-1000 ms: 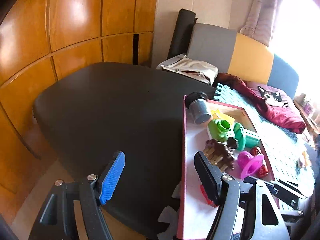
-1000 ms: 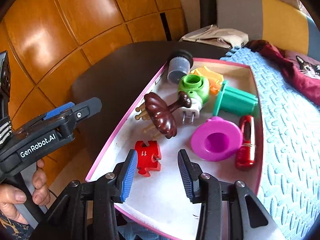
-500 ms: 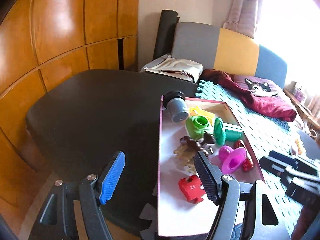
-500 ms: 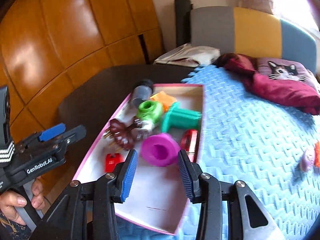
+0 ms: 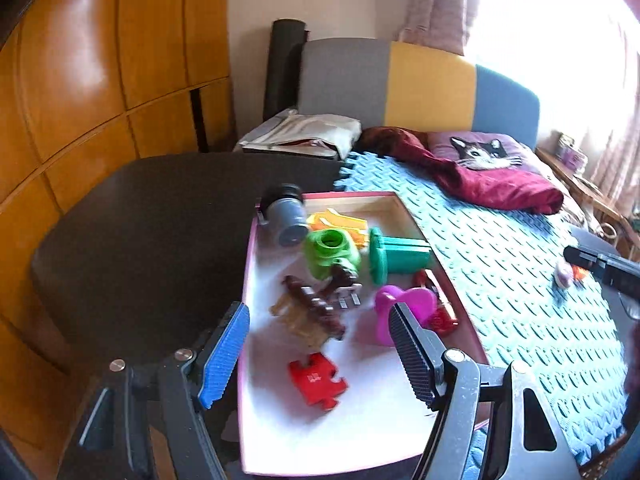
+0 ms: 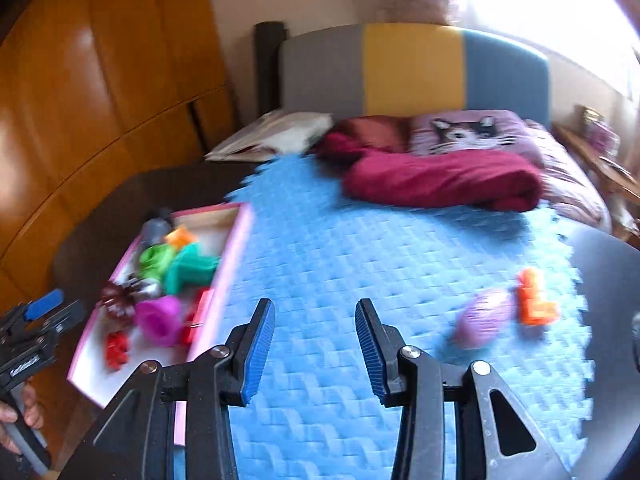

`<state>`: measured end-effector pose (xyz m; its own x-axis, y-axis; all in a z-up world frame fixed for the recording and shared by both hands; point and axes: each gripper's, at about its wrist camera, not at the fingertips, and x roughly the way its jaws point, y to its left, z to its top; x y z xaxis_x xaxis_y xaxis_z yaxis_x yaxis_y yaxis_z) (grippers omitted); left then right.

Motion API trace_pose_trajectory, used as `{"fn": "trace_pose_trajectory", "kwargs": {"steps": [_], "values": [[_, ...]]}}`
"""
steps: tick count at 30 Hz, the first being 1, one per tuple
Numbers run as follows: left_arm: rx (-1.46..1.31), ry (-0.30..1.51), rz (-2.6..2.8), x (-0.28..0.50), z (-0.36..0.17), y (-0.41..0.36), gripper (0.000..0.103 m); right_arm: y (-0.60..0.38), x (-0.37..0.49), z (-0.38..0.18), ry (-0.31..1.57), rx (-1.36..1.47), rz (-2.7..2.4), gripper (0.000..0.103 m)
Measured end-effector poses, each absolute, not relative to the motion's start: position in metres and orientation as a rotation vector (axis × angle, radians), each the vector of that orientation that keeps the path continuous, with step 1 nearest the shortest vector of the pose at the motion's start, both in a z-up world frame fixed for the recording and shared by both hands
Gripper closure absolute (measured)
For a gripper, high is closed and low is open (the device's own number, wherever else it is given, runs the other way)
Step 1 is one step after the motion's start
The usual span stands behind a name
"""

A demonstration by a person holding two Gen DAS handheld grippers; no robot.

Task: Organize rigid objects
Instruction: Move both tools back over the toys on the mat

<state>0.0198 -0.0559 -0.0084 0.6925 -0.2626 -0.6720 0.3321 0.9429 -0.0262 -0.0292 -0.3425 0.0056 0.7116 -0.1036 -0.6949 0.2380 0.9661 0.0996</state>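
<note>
Grippers empty over tray and mat

Left gripper point(image 5: 316, 350) hangs spread wide and empty above the near end of the pink-rimmed tray point(image 5: 404, 210), straddling the red puzzle piece point(image 5: 317, 381) and brown hair clip point(image 5: 314, 311). Farther in the tray lie a magenta cup point(image 5: 386, 308), green plug adapter point(image 5: 330, 252), teal spool point(image 5: 398, 256) and grey cylinder point(image 5: 285, 218). Right gripper point(image 6: 315, 346) is parted too, holding nothing, above the blue foam mat point(image 6: 340, 248). To its right on the mat sit a blurred purple object point(image 6: 482, 318) and, just beside it, an orange block point(image 6: 534, 298).
</note>
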Motion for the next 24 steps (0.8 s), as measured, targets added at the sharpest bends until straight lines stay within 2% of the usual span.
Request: {"fn": "trace_pose_trajectory", "kwargs": {"steps": [8, 14, 24], "values": [[0.155, 0.727, -0.440, 0.015, -0.001, -0.101, 0.030, -0.449, -0.072, 0.006, 0.685, 0.263, -0.488, 0.061], [0.195, 0.734, -0.540, 0.010, 0.000, -0.145, 0.030, -0.521, -0.110, -0.015, 0.641, 0.558, -0.712, 0.060], [0.295, 0.790, -0.761, 0.009, -0.017, -0.254, 0.030, -0.524, -0.113, -0.020, 0.659, 0.617, -0.700, 0.060]]}}
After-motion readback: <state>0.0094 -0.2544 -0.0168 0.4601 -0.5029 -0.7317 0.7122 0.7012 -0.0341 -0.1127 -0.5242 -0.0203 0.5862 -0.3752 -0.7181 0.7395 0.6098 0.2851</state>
